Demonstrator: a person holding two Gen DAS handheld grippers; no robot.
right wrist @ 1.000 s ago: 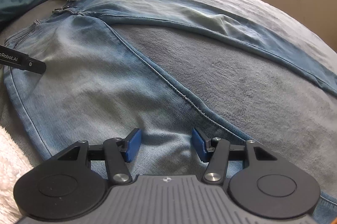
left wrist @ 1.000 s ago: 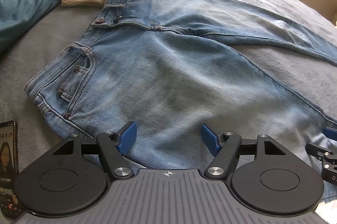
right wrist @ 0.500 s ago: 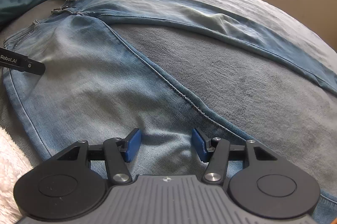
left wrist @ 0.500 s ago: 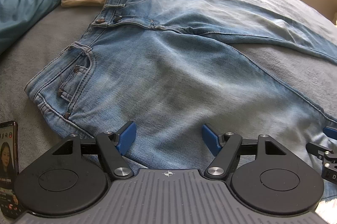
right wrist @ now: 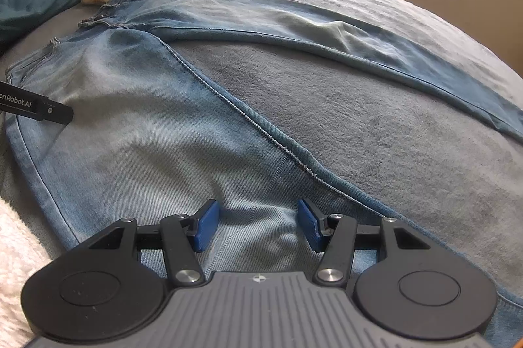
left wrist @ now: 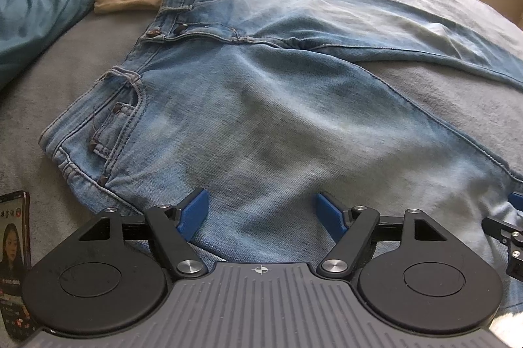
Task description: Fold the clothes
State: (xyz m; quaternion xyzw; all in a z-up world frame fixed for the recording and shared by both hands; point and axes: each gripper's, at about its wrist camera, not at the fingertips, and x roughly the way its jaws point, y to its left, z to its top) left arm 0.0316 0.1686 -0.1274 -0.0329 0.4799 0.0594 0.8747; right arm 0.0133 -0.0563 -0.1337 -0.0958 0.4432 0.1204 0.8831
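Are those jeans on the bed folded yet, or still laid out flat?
Spread out. The jeans lie flat on the grey blanket, waistband unfolded, and the two legs fan apart with bare blanket between them.

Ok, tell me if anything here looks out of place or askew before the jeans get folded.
The jeans lie flat but their legs are splayed apart in a wide V, with grey blanket showing between them, so they are not yet lined up. A phone with its screen lit lies on the bed by the waistband corner. Nothing looks damaged.
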